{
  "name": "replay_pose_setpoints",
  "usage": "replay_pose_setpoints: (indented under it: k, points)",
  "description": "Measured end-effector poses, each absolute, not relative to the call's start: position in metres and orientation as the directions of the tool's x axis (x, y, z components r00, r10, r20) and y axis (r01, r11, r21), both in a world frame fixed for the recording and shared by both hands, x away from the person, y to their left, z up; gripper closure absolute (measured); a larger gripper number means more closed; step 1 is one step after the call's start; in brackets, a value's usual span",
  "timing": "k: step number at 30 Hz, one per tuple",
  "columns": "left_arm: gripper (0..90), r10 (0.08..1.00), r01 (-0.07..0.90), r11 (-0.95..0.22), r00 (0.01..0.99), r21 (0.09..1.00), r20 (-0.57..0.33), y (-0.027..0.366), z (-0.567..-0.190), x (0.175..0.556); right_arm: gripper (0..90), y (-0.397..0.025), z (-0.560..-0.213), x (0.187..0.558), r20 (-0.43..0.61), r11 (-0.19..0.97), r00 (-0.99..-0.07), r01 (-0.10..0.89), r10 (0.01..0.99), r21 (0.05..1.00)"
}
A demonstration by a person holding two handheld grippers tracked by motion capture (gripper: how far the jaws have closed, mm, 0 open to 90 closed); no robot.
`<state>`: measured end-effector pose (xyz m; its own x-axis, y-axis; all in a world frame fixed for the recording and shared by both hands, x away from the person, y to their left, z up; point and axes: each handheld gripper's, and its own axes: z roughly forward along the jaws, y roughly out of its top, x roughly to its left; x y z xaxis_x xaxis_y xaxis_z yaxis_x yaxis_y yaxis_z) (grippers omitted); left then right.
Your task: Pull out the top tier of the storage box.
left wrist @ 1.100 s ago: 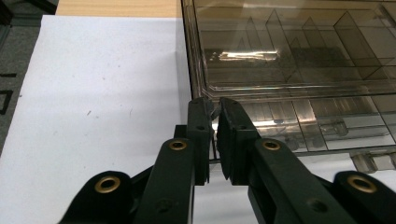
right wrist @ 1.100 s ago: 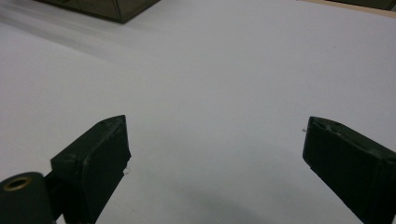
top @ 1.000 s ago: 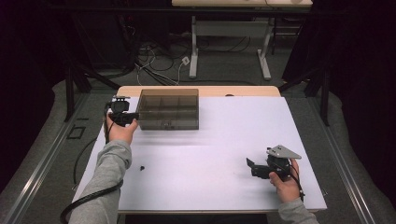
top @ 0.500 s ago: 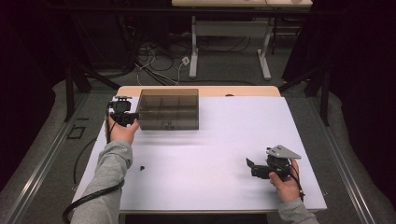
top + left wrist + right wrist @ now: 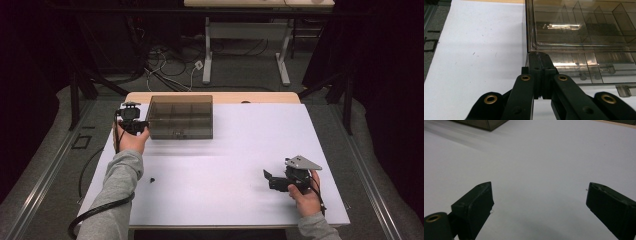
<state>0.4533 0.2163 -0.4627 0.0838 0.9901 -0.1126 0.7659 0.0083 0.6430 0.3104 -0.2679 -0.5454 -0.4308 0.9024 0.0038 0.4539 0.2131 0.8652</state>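
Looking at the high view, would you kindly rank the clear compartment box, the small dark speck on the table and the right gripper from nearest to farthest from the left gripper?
From the left gripper:
1. Clear compartment box, right beside it at the table's far left; the shut jaws meet its corner.
2. Small dark speck, nearer the person, on the left.
3. Right gripper, across the table at the near right, jaws open.

Tiny dark speck [image 5: 152, 179] on table [image 5: 240, 150] (unidentifiable).

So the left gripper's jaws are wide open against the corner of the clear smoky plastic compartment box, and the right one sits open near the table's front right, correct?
Not quite: the left gripper has its jaws shut together at the corner of the clear smoky plastic compartment box, as the left gripper view shows. The right gripper is open as stated.
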Motion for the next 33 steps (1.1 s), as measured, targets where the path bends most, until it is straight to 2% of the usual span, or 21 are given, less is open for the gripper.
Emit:
replay_pose_setpoints:
  k: [33]
  points:
    - [90.0, 0.986, 0.774, 0.005, 0.101, 0.634, -0.131, 0.220, -0.462, 0.438, 6.7, -0.268, -0.546, 0.310, -0.002, 0.219, -0.433, 0.452, 0.902, 0.865]
